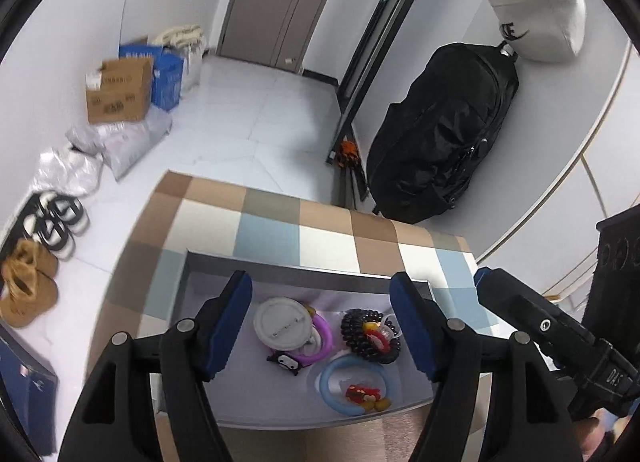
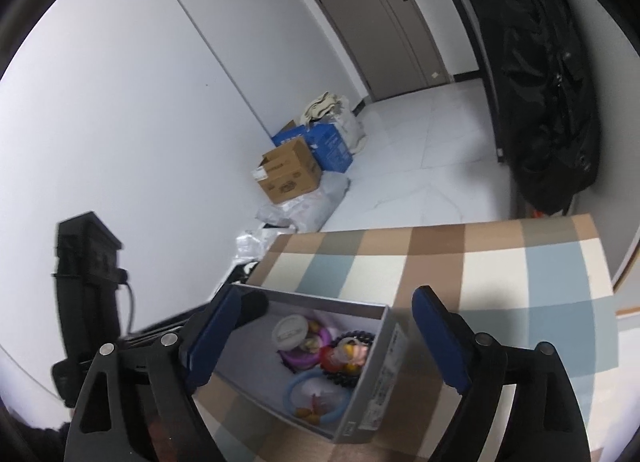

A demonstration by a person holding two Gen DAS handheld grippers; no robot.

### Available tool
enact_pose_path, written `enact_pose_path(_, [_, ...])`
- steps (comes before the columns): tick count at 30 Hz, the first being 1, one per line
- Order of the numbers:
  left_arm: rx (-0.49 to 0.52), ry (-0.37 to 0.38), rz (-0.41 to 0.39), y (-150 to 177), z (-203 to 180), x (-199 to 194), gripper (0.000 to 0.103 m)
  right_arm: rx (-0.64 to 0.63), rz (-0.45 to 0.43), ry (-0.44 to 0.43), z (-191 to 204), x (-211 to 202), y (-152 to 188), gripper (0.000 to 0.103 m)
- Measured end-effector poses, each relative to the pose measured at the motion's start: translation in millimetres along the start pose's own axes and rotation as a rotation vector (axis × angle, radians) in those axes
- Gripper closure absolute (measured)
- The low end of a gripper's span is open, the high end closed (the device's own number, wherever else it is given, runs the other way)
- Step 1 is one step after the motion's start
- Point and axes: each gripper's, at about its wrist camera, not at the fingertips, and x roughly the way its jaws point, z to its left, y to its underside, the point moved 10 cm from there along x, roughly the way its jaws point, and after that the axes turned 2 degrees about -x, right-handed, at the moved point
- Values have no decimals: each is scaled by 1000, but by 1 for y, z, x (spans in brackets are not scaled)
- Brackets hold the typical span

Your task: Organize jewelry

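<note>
A shallow grey box (image 1: 304, 276) (image 2: 374, 382) sits on a checked tablecloth (image 1: 328, 230) (image 2: 496, 270). Inside lie a white round badge (image 1: 283, 324) (image 2: 290, 332), a purple ring (image 1: 325, 336), a black beaded bracelet (image 1: 370, 336) (image 2: 356, 376) with coloured charms, and a light blue ring (image 1: 352, 384) (image 2: 316, 394). My left gripper (image 1: 326, 326) hangs open above the box with nothing between its fingers. My right gripper (image 2: 332, 342) is also open over the box, empty. The right gripper's black body (image 1: 560, 338) shows at the right of the left wrist view.
Beyond the table lies white tiled floor with a cardboard box (image 1: 120, 90) (image 2: 290, 172), a blue box (image 1: 170, 78), plastic bags and shoes (image 1: 56, 222) along the wall. A large black bag (image 1: 444, 130) (image 2: 536, 74) leans at the right. A door (image 1: 280, 2) stands at the back.
</note>
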Motion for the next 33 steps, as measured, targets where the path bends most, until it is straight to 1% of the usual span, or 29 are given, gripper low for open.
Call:
enact_pose_path(1, [5,-5,-8,0,1,-2,31,0,-1,0,1,-1,1,14])
enact_pose_path(2, [10,-17,-21,-1,2,-5,25,-3,-5,3,2,-2,2,11])
enact_pose_path(3, [12,-36,-45,-2,4,-11,22,-8,-7,7,2,-4,3,7])
enact_pose_path(4, [13,-44,-65,-2,5,-16,20,-18,-9,13,4,-6,5,6])
enact_pose_path(7, [29,-73,-103,-2,9,-29,18,-64,-32,12,15,-15,6,3])
enact_pose_path(8, [37,-86,-117,-2,10,-35,16,-73,-41,12,18,-18,6,0])
enact_pose_path(9, [40,-101,-132,-2,12,-40,15,-83,-56,12,21,-22,6,0])
enact_pose_path(11, [50,-143,-167,-3,15,-50,10,-107,-83,20,27,-32,7,0])
enact_pose_path(13, [59,-151,-195,-2,15,-60,8,-129,-96,40,30,-40,11,0])
enact_pose_path(16, [67,-151,-217,1,11,-73,7,-154,-103,47,37,-49,14,0])
enact_pose_path(20, [85,-151,-246,8,5,-90,7,-190,-141,52,49,-66,12,0])
enact_pose_path(22, [91,-176,-258,13,4,-96,7,-195,-158,54,54,-75,15,0])
enact_pose_path(26, [101,-191,-278,23,2,-102,7,-210,-198,78,58,-94,27,0])
enact_pose_path(30, [121,-211,-290,34,0,-107,7,-228,-184,96,61,-98,42,0])
enact_pose_path(33, [111,-215,-299,41,-2,-108,7,-239,-168,106,61,-99,55,0])
